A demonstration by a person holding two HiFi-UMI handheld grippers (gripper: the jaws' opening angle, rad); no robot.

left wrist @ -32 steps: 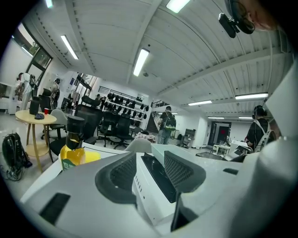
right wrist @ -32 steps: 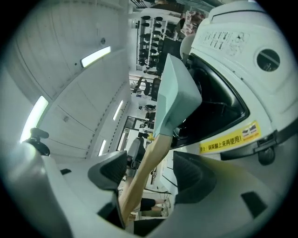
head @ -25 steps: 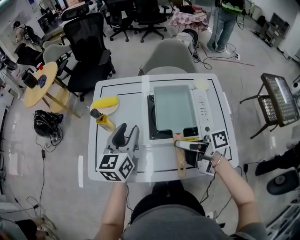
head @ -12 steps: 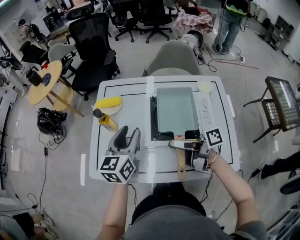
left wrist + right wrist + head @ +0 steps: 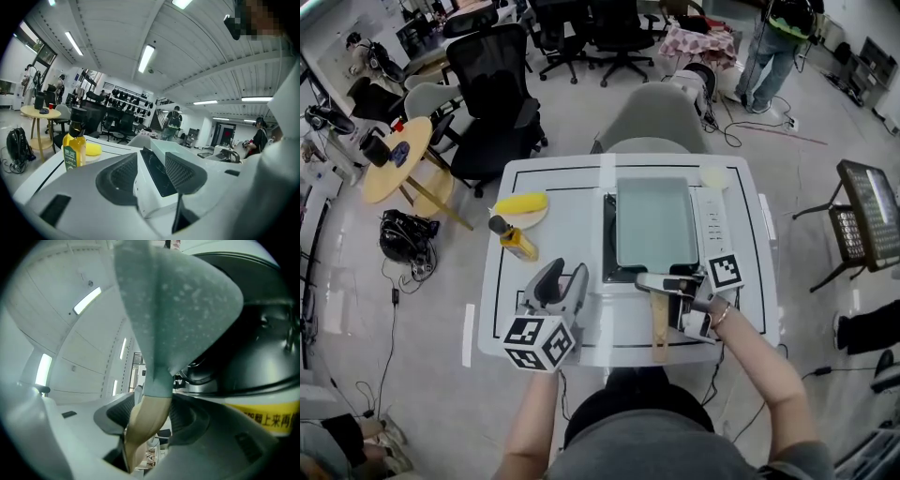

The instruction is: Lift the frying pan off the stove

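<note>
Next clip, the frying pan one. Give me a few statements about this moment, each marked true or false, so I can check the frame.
1. The frying pan sits on the stove. True.
2. The left gripper holds the oil bottle. False: its jaws stand apart with nothing between them, and the bottle stands on the table, apart from it.
3. The pan's wooden handle lies between the jaws of the right gripper. True; the jaws are closing on it.
4. Food lies in the pan. False: it looks empty.
5. The yellow item lies right of the stove. False: it lies left of it, near the bottle.
</note>
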